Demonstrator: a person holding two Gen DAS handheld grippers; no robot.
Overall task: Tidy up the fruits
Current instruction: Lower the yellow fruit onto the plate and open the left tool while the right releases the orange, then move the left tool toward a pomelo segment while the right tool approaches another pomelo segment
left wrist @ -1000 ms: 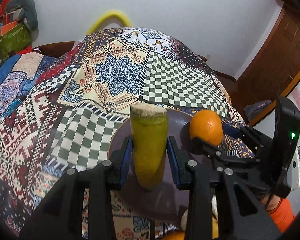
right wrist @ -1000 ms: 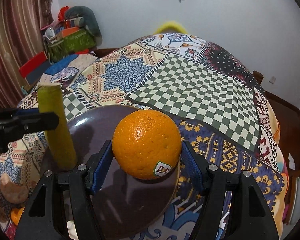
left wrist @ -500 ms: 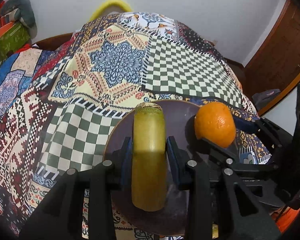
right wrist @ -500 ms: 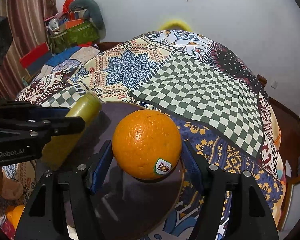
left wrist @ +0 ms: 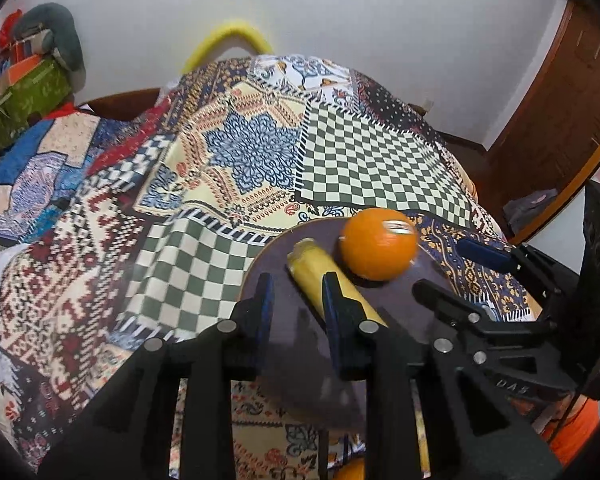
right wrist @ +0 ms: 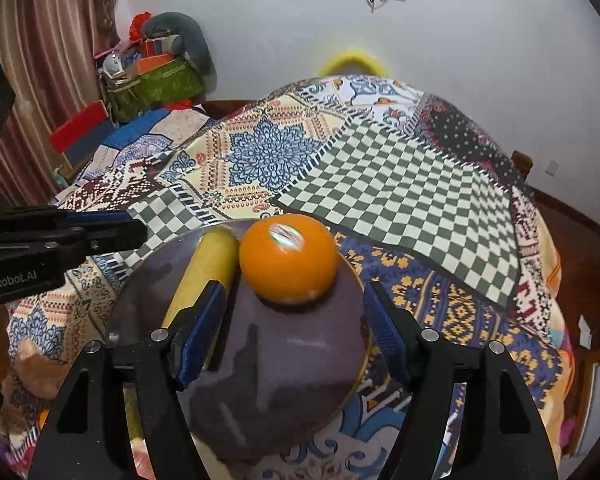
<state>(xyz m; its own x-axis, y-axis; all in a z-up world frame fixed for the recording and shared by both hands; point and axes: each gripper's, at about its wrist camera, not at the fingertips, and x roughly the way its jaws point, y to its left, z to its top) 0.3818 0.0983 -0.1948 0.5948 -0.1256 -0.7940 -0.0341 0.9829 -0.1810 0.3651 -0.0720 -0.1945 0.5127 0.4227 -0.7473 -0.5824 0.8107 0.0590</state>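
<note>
The left gripper (left wrist: 296, 304) hangs over the near left part of the dark plate (left wrist: 300, 344), its jaws nearly together with nothing between them; they have just been closing. The right gripper (right wrist: 296, 332) sits over the plate's near edge with its jaws standing wide and empty, clear of the fruit. On the plate (right wrist: 284, 364) a yellow-green stick (right wrist: 204, 276) lies flat, its length running from the near left toward the far rim; in the left wrist view the stick (left wrist: 320, 272) passes behind the left gripper's right finger. Just right of it, at the plate's far side, rests the orange (right wrist: 288, 260), sticker up, blurred. The orange (left wrist: 378, 244) seems to touch the stick. The plate lies on a patchwork quilt (right wrist: 400, 184) that spreads beyond it toward a white wall (right wrist: 440, 32).
</note>
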